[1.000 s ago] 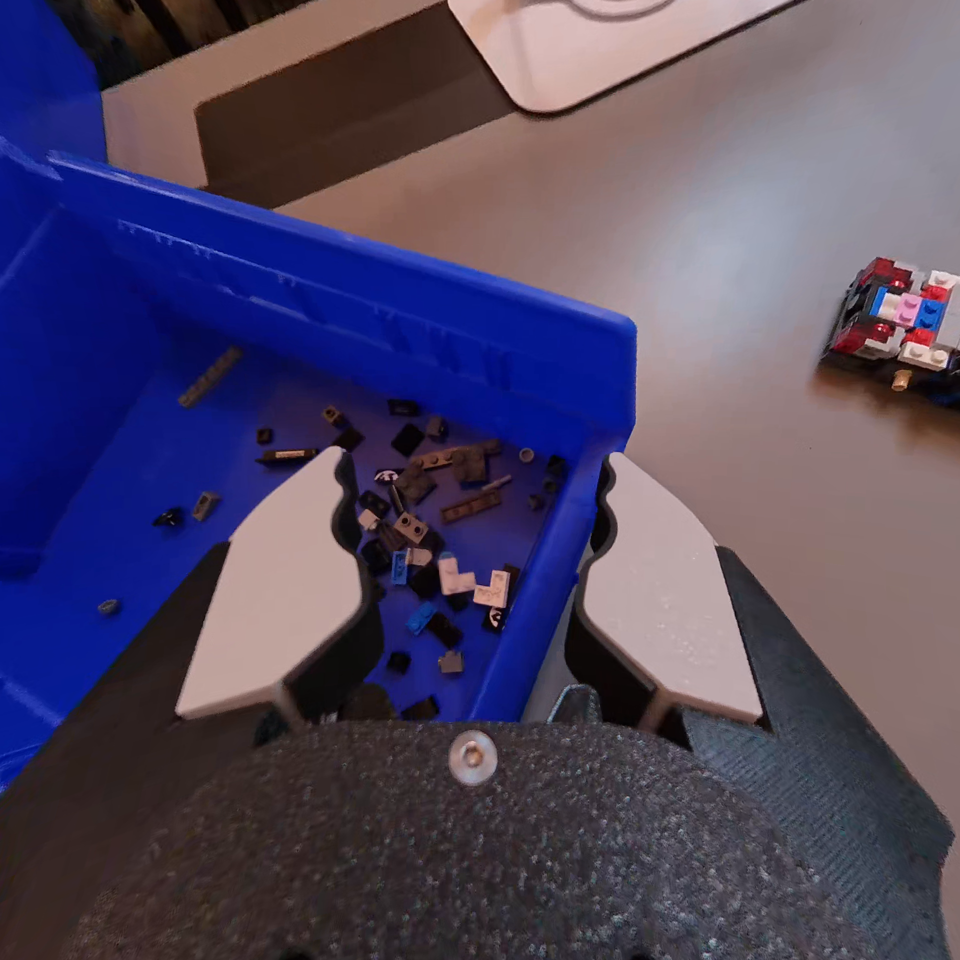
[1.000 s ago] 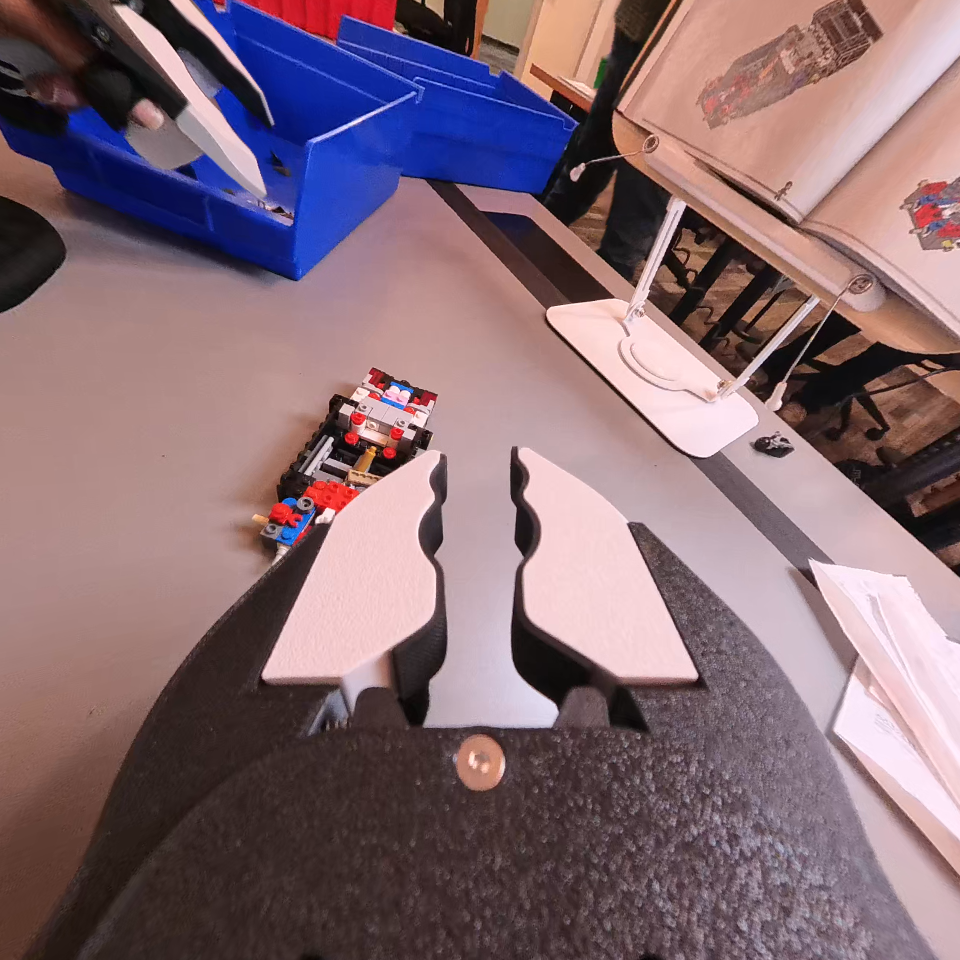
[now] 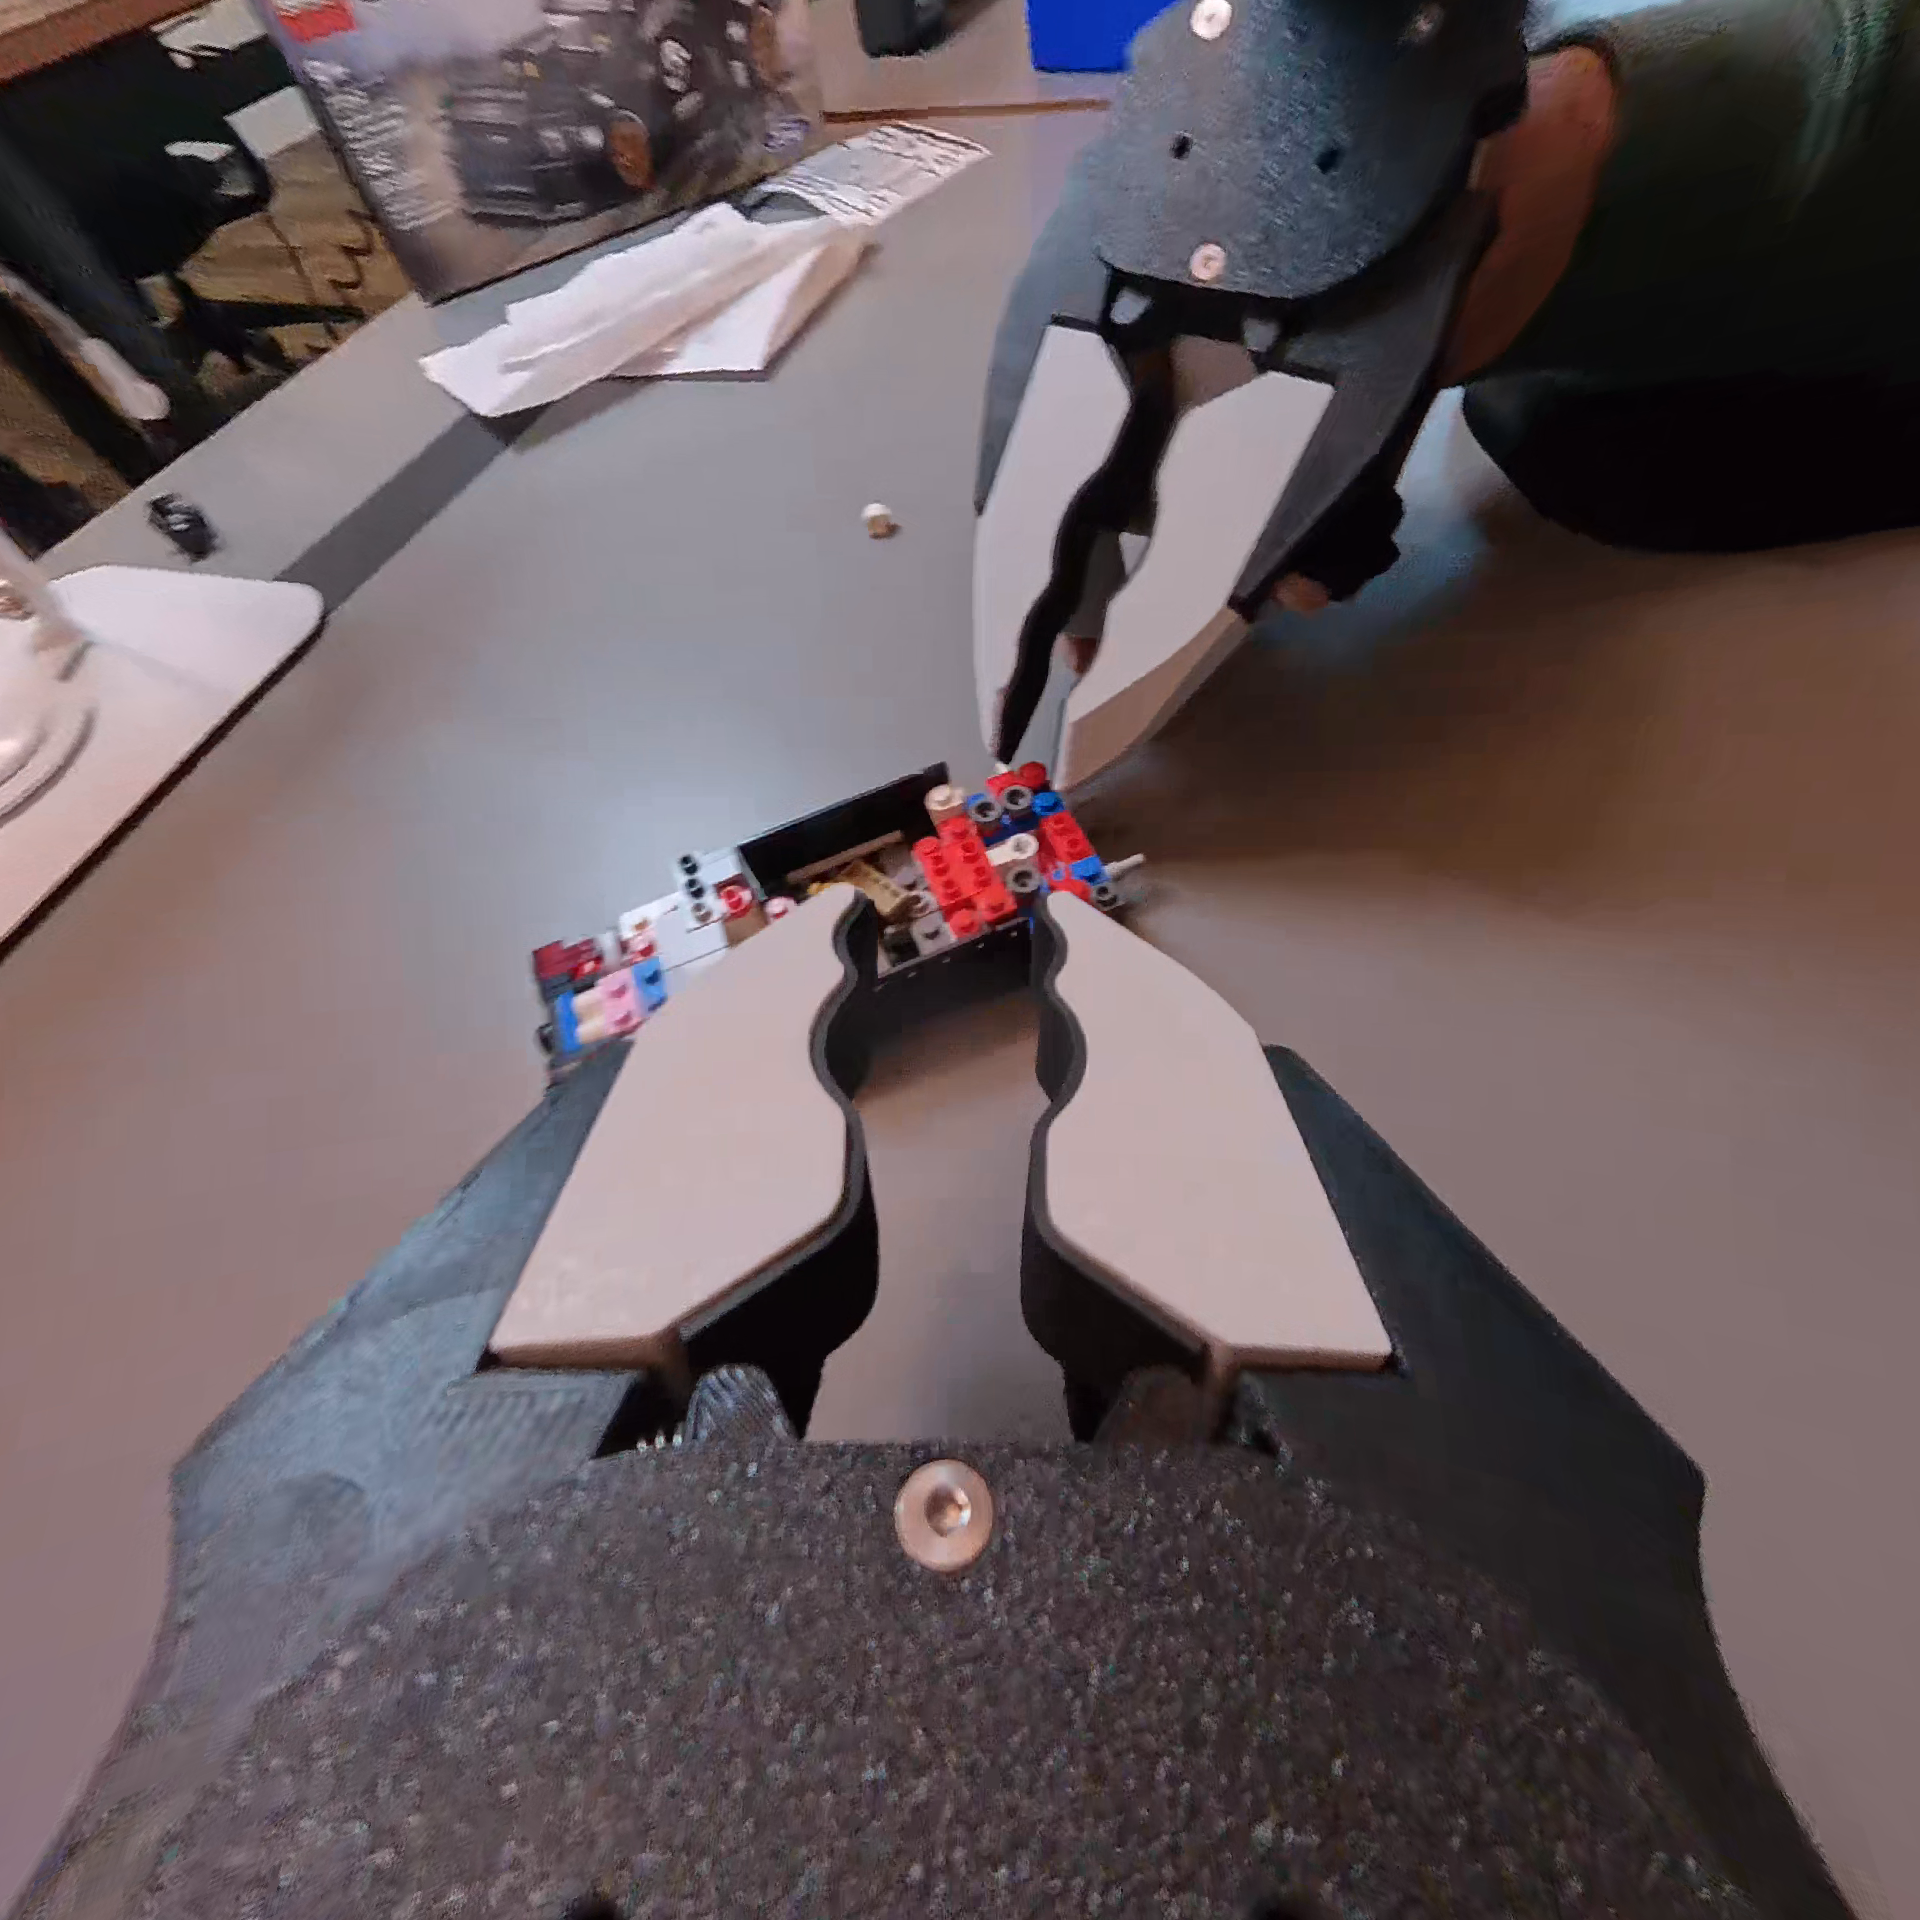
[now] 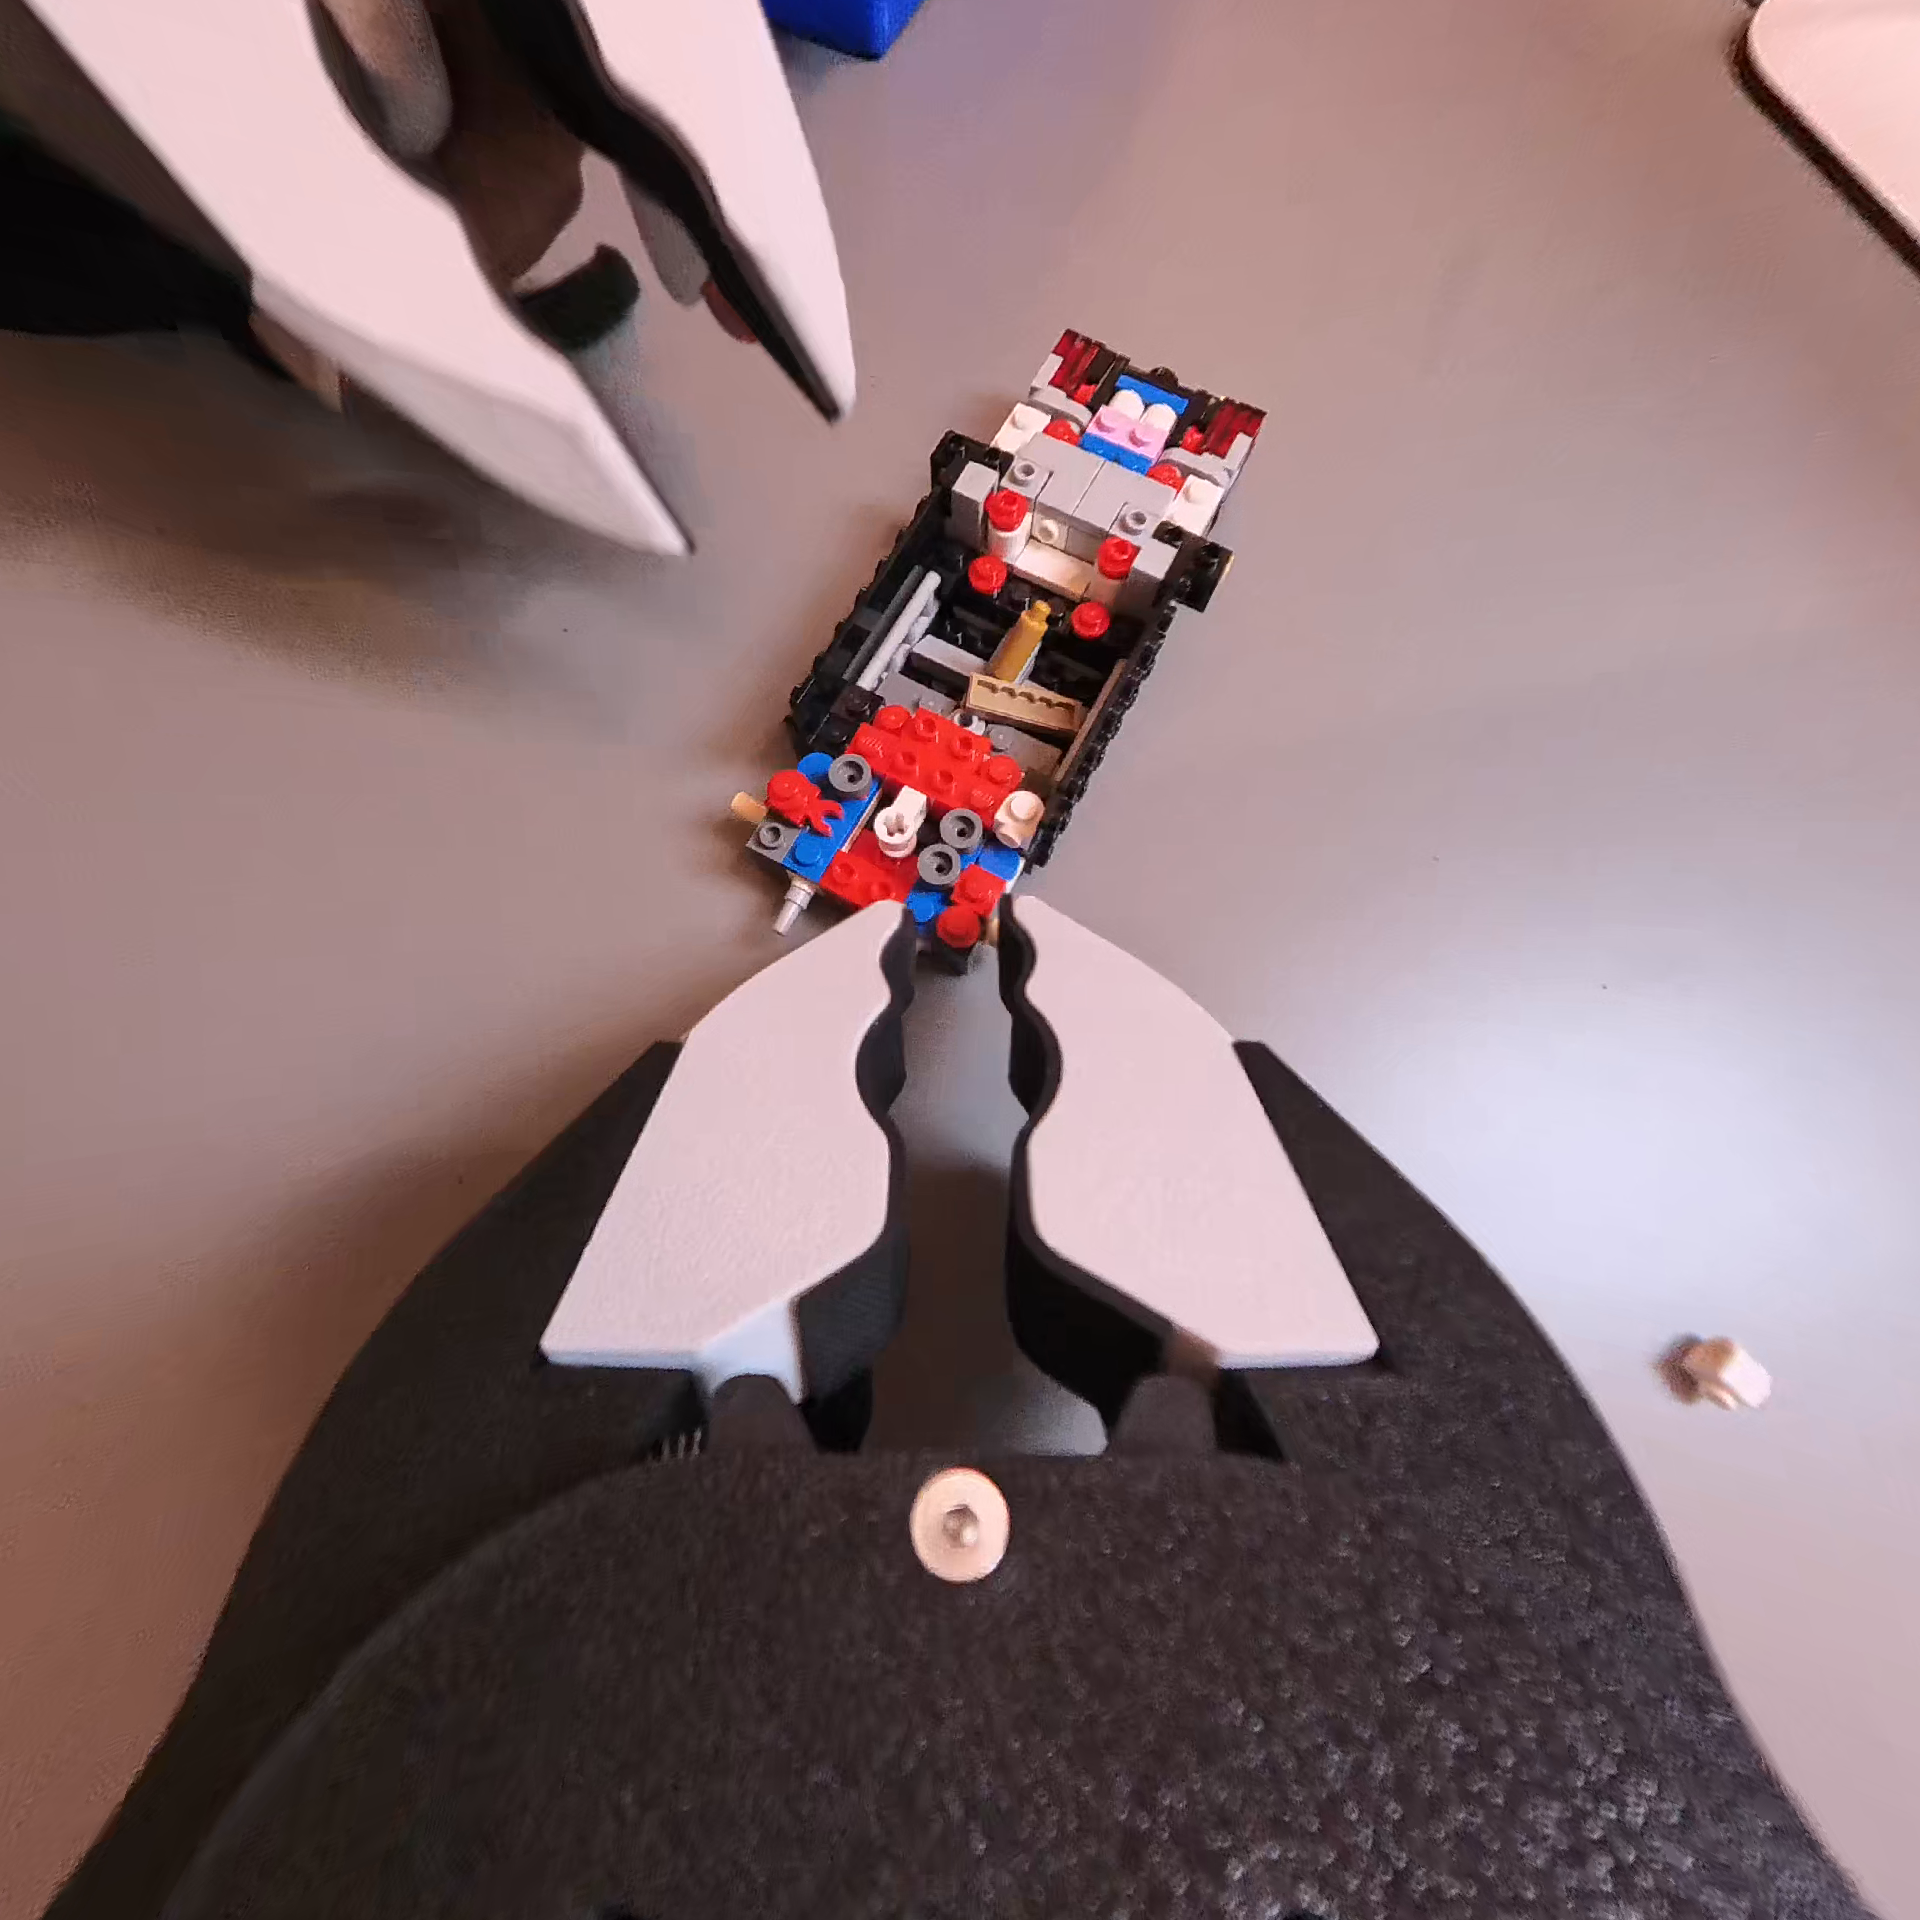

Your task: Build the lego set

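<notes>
Lego model (image 4: 1023, 665), a half-built vehicle, lies flat on the grey table (image 4: 1507, 779); in the right wrist view its long axis runs diagonally, red-and-blue end toward that camera, pink-and-white end pointing away. Right gripper (image 4: 951, 909) has its tips at the model's red-and-blue end, fingers a narrow gap apart with a red brick between them; whether they grip it I cannot tell. Left gripper (image 3: 940, 914) sits beside the model's black long side, fingers moderately apart, holding nothing. A small pale loose piece (image 4: 1714, 1374) lies apart from the model, beside the right gripper's body
</notes>
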Motion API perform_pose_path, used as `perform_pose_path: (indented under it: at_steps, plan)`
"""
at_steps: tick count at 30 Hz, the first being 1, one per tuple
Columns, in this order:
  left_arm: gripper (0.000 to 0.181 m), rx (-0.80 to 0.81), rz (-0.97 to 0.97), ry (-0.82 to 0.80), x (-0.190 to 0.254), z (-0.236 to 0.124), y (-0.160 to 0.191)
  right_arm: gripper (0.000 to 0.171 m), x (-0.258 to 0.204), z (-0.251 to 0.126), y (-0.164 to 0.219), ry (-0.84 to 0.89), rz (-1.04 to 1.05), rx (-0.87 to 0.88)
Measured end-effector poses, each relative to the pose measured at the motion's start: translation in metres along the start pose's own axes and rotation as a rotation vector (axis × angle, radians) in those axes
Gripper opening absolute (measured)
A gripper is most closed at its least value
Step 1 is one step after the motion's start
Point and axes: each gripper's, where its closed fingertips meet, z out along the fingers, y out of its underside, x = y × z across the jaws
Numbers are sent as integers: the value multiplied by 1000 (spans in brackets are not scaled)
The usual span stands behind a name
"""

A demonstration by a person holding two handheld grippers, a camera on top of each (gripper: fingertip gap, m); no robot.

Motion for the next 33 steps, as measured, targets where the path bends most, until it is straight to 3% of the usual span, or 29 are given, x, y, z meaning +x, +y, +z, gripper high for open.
perform_pose_path:
  at_steps: [10,28,33]
  plan:
    - [28,-104,190,25,25,32,5,11,1,0,4,-3,38,-9]
    - [25,-160,156,25,28,38,19,7,0,2,2,12,39,3]
    - [25,-160,140,22,27,38,19,14,-2,3,3,13,57,-4]
